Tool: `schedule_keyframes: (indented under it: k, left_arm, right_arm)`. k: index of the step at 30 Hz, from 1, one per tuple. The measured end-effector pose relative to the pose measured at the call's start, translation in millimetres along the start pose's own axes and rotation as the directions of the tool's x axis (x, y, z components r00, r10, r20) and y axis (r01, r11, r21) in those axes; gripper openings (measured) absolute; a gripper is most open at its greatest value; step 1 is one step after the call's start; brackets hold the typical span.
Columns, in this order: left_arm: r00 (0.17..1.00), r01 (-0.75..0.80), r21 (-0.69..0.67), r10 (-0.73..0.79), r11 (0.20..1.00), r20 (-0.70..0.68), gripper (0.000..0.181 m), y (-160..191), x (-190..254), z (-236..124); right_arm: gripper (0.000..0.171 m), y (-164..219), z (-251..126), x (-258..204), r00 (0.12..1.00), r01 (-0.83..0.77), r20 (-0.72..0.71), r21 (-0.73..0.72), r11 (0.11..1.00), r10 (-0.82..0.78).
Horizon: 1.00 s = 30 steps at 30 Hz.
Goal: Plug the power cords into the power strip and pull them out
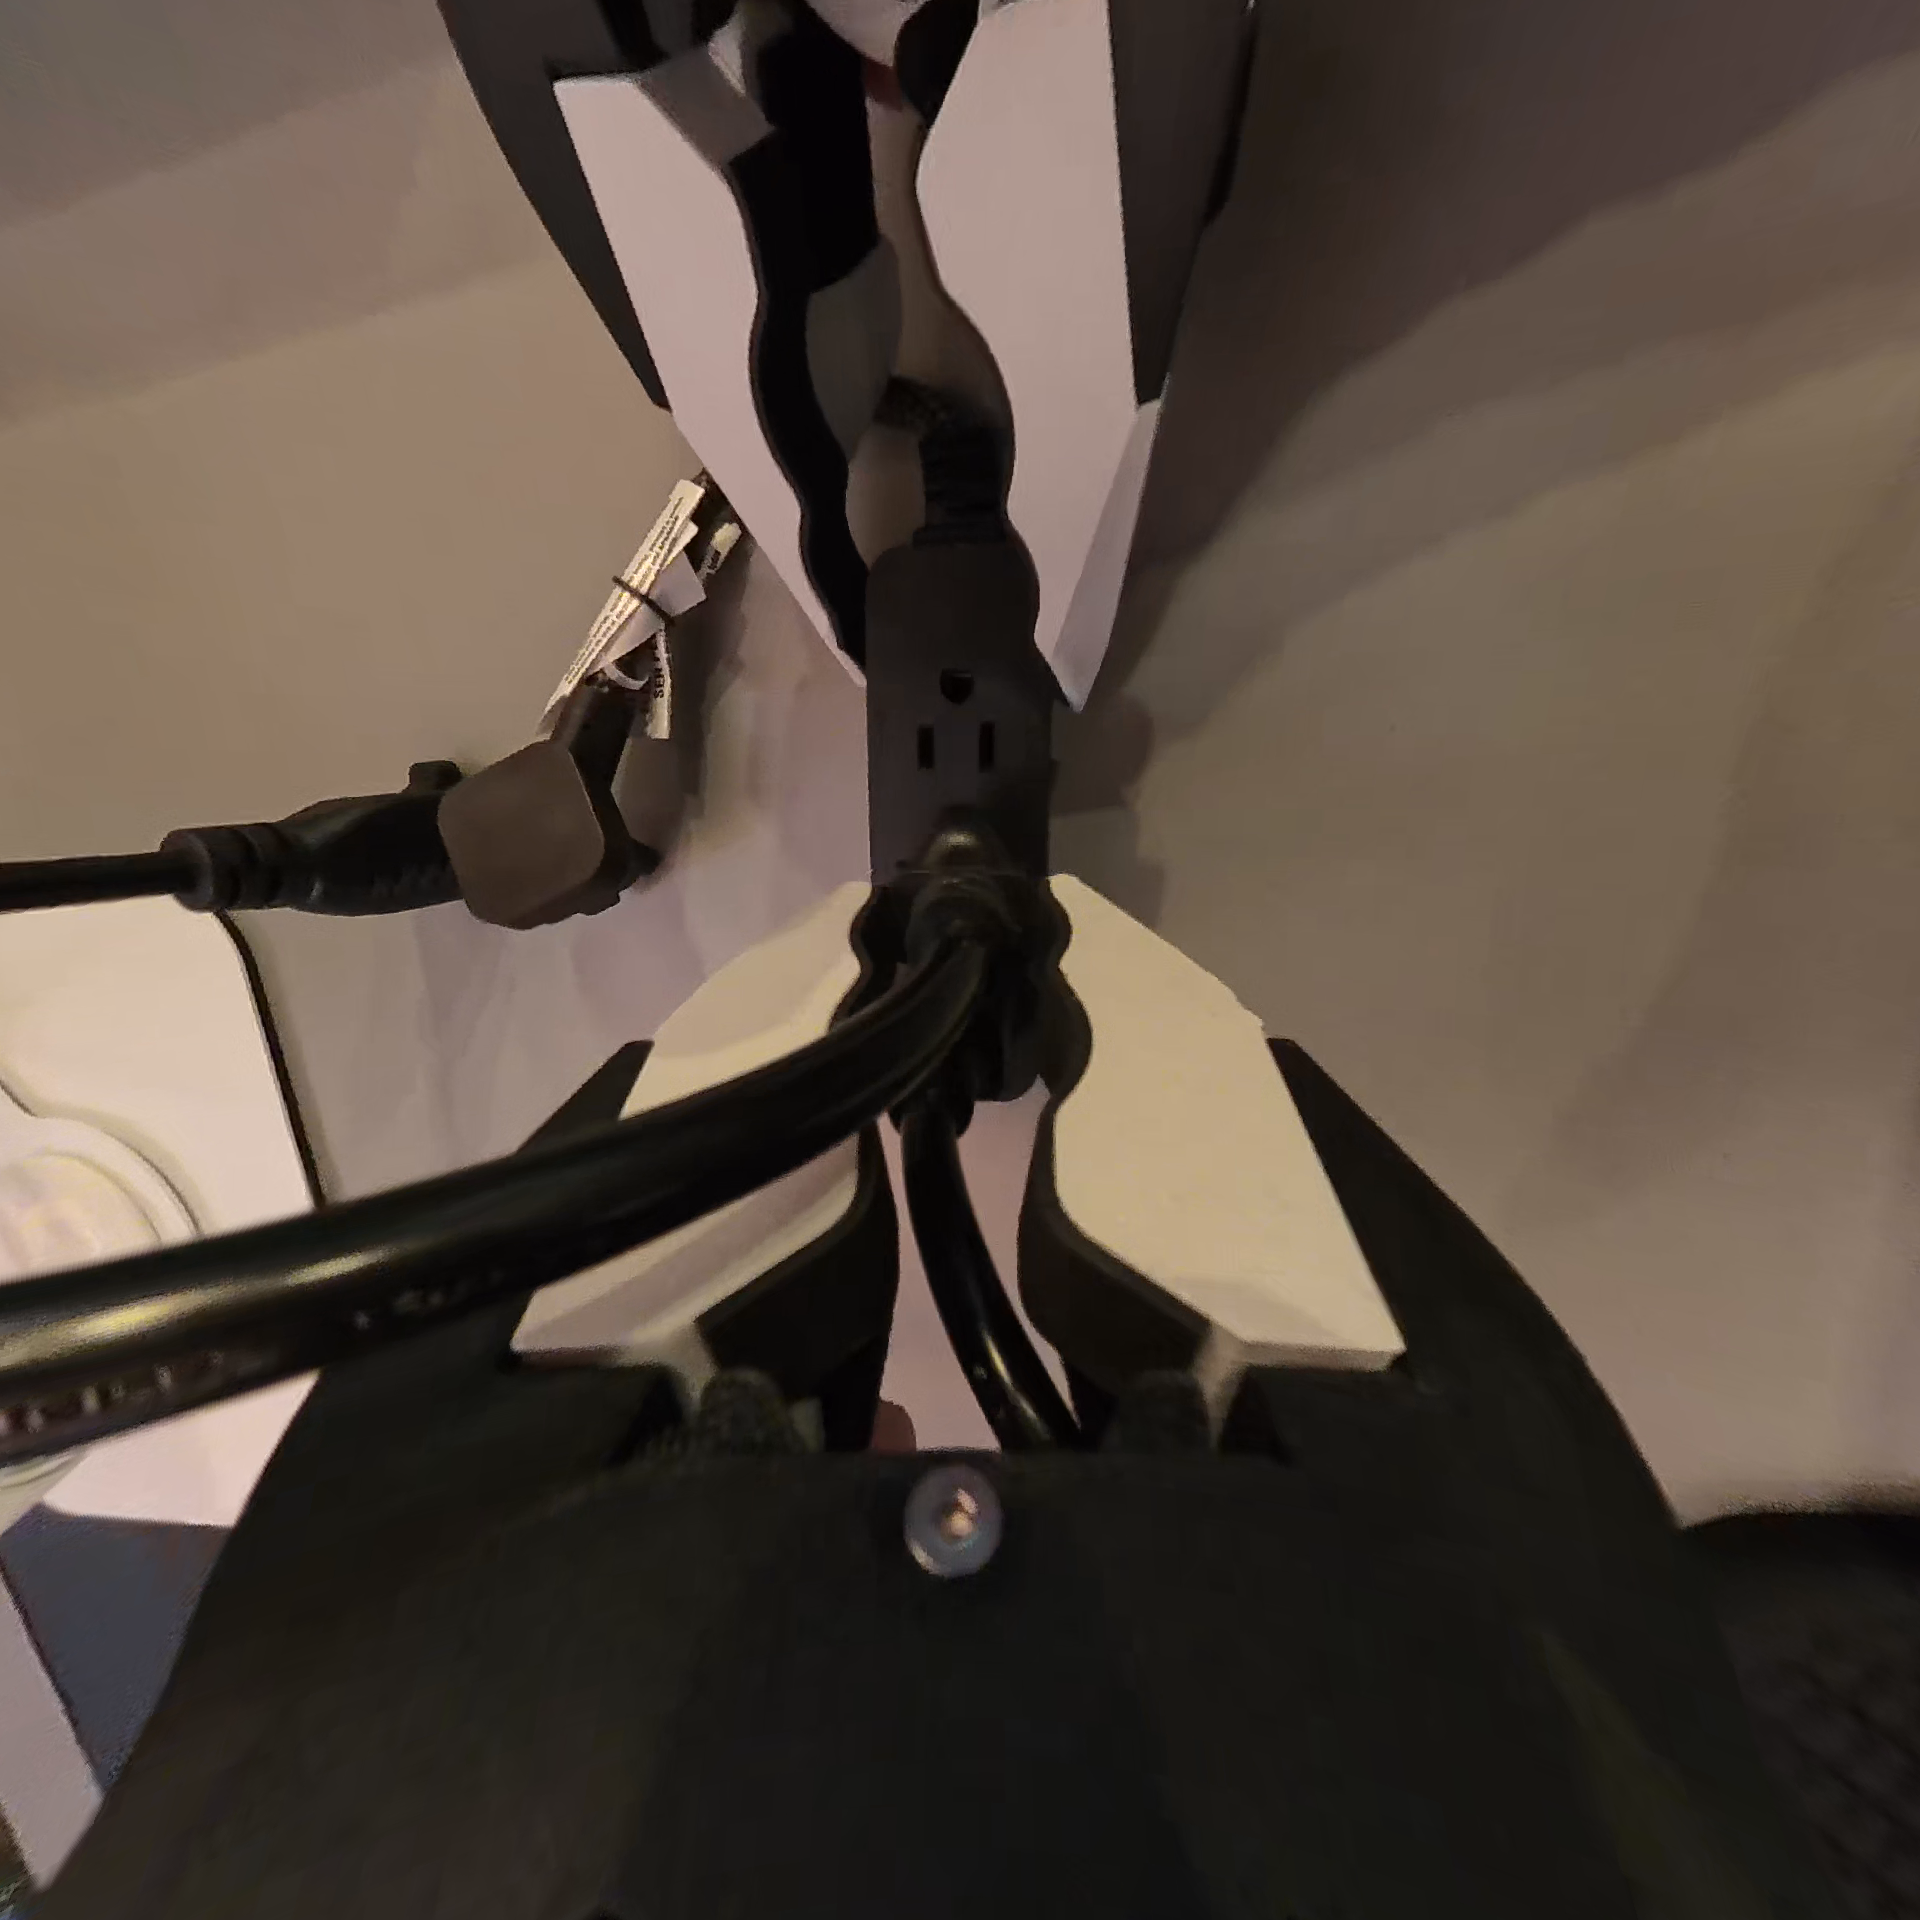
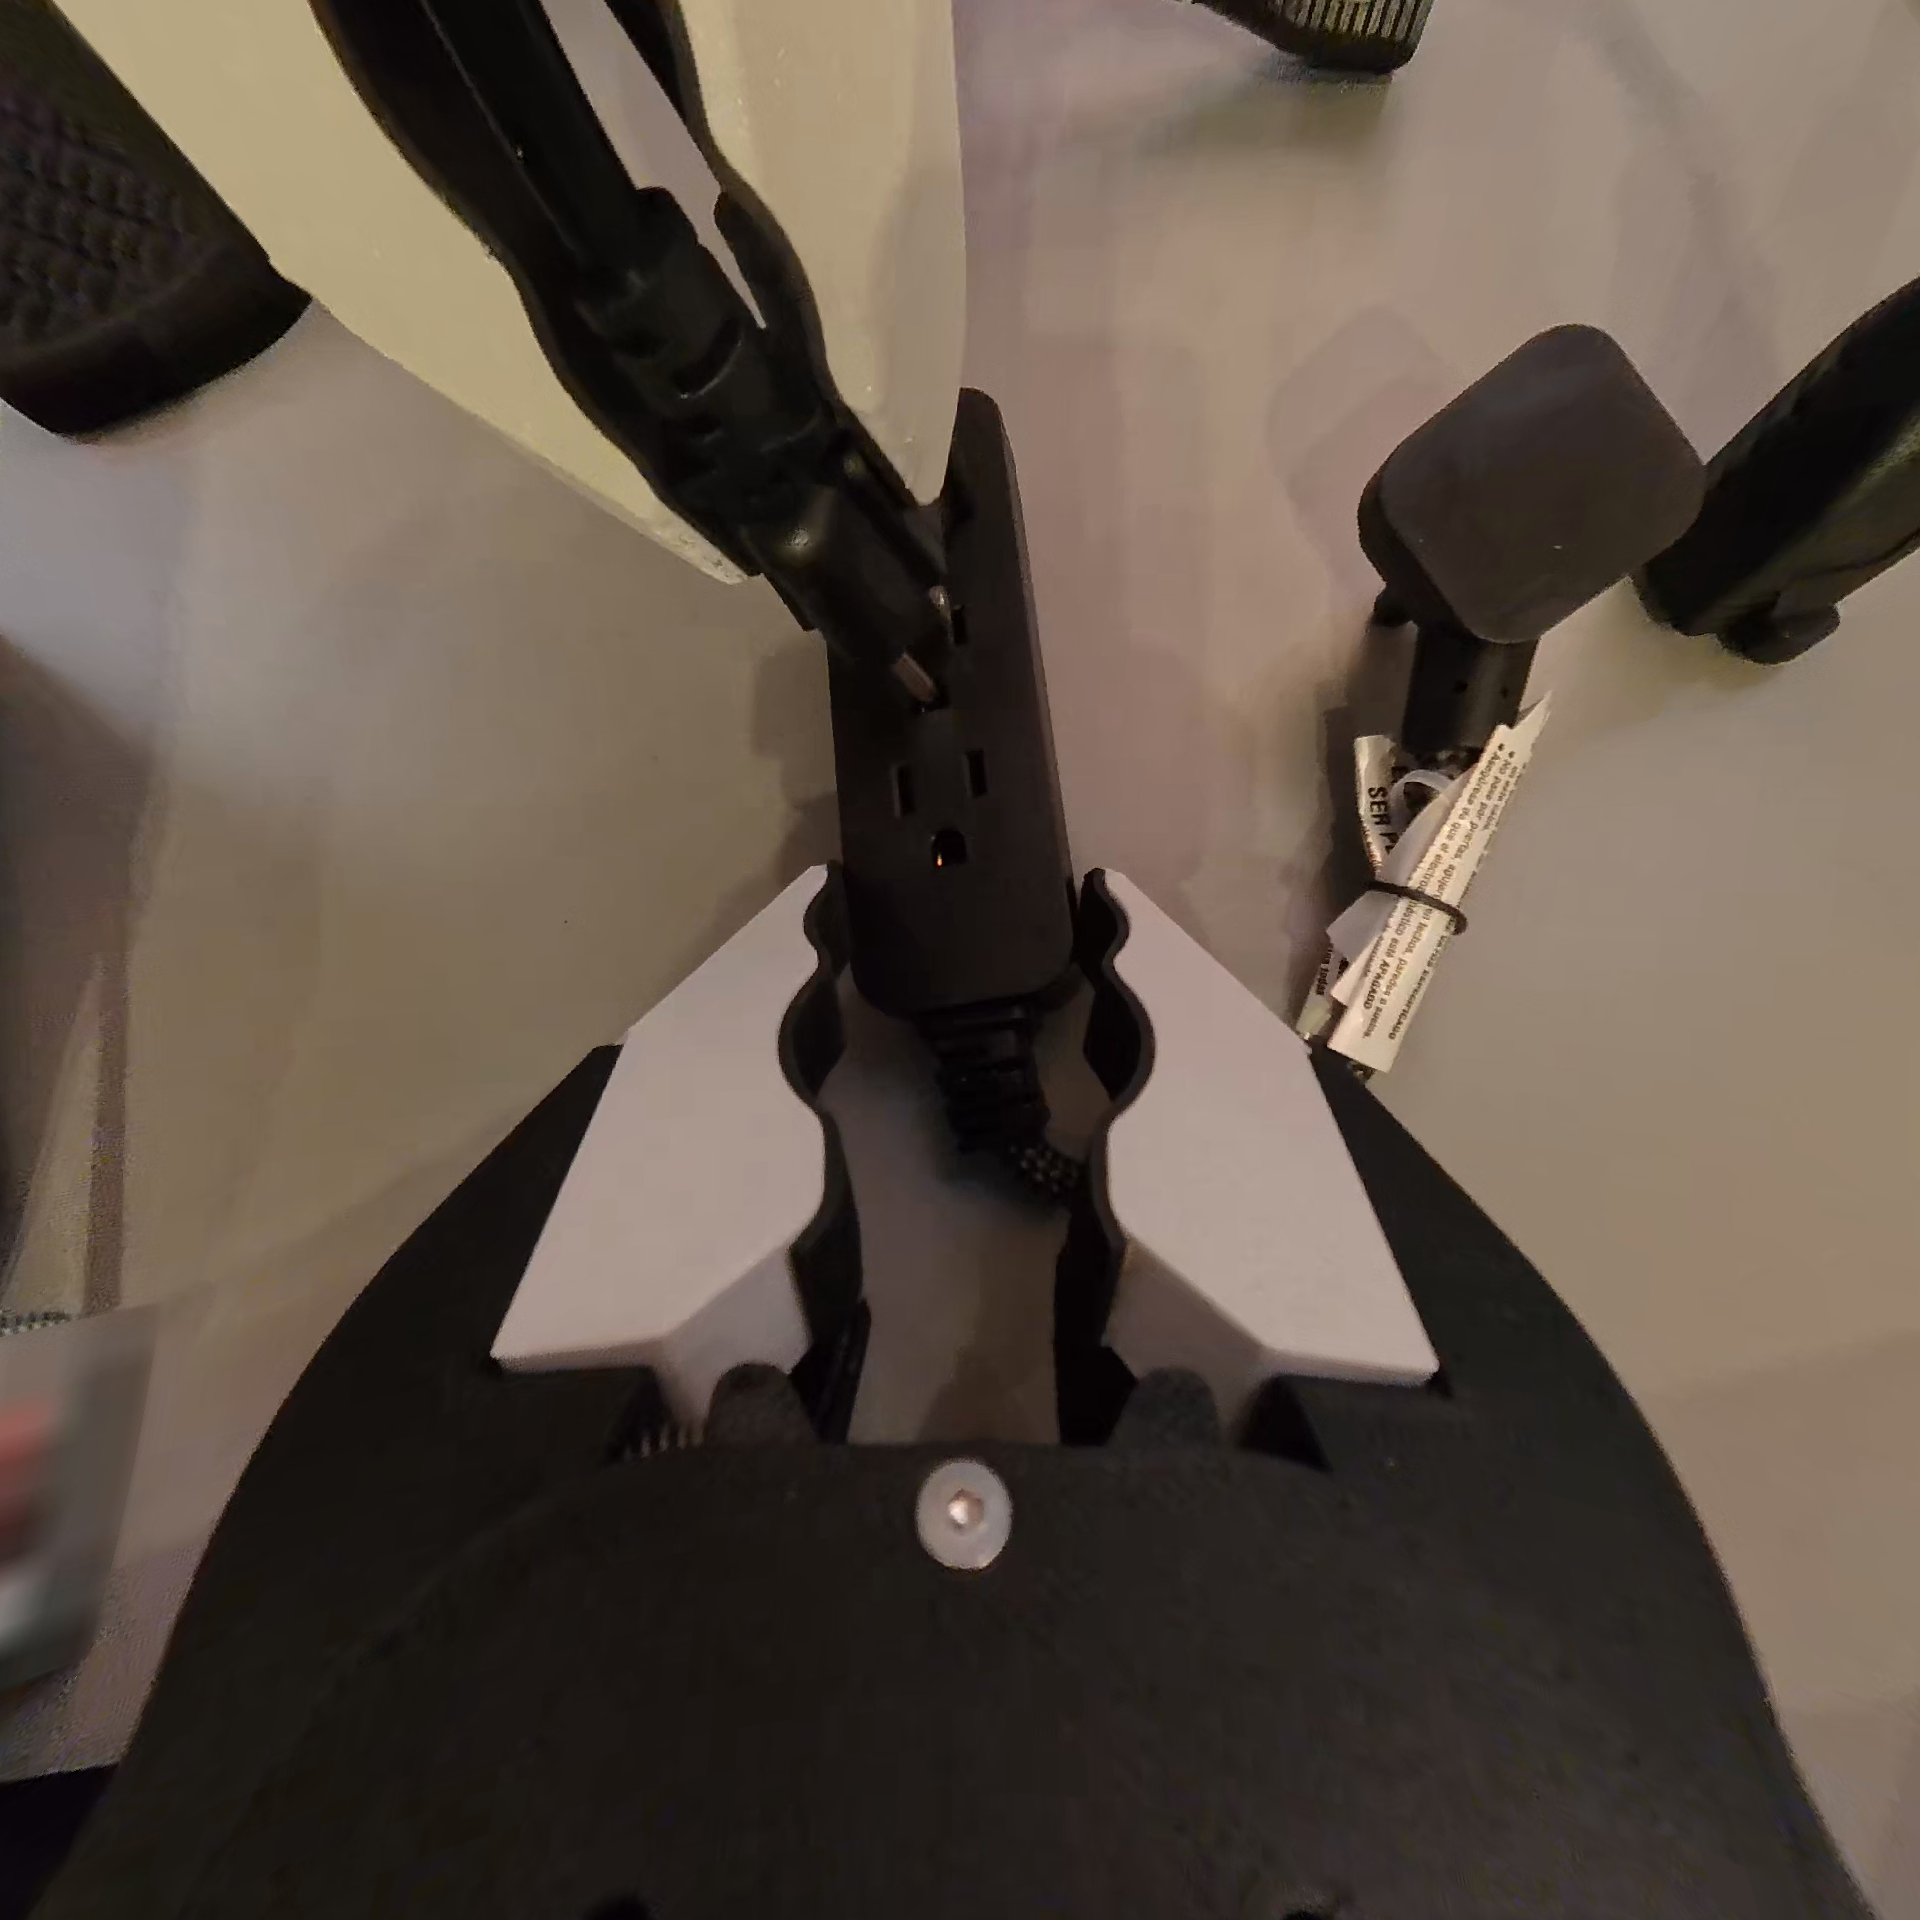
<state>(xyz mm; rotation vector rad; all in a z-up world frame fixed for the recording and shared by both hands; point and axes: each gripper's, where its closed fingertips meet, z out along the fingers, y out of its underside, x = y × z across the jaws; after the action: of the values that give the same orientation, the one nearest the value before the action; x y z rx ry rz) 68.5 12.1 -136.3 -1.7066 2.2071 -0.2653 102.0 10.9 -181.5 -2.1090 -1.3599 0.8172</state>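
Right gripper [image 2: 951,935] jaws clamp power strip [image 2: 951,727] at 6 o'clock to steady it; left gripper [image 1: 961,935] jaws pinch plug [image 2: 831,540], prongs part-seated, approx 11 o'clock.

Left gripper [image 1: 961,935]: white fingers with black wavy pads, closed tight around a black plug, pointing toward the other gripper.
Right gripper [image 2: 956,935]: fingers part-closed, pads clamping the end of a black power strip, facing the left.

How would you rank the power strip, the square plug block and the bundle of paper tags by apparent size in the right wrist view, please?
1. power strip
2. square plug block
3. paper tags, close to the block in size, so unsure
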Motion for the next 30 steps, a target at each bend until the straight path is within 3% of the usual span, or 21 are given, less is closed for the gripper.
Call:
schedule_keyframes:
  k: [9, 18, 25, 30]
  left_arm:
    - [0.999, 0.039, 0.060, -0.038, 0.997, -0.013, 0.023, 5.4, -1.3, 2.4]
    - [1.000, 0.023, 0.036, -0.023, 0.999, -0.006, 0.024, 7.1, -1.0, 6.4]
    - [0.998, -0.003, 0.051, 0.000, 0.999, 0.067, 0.024, 6.4, -0.1, 7.3]
    - [1.000, 0.003, 0.046, -0.003, 0.999, 0.012, 0.024, 7.2, -2.0, 8.3]
  right_arm:
    - [0.043, -0.5, 0.0, -0.3, 1.000, -0.005, 0.006, -0.001, 1.000, 0.005]
    - [0.043, -0.7, -0.2, -0.6, 1.000, -0.008, 0.006, -0.001, 1.000, 0.008]
    - [0.043, -0.5, -0.2, -0.9, 1.000, -0.002, -0.001, -0.003, 1.000, 0.002]
    - [0.042, -0.3, -0.5, -0.9, 1.000, -0.005, 0.004, -0.005, 1.000, 0.005]
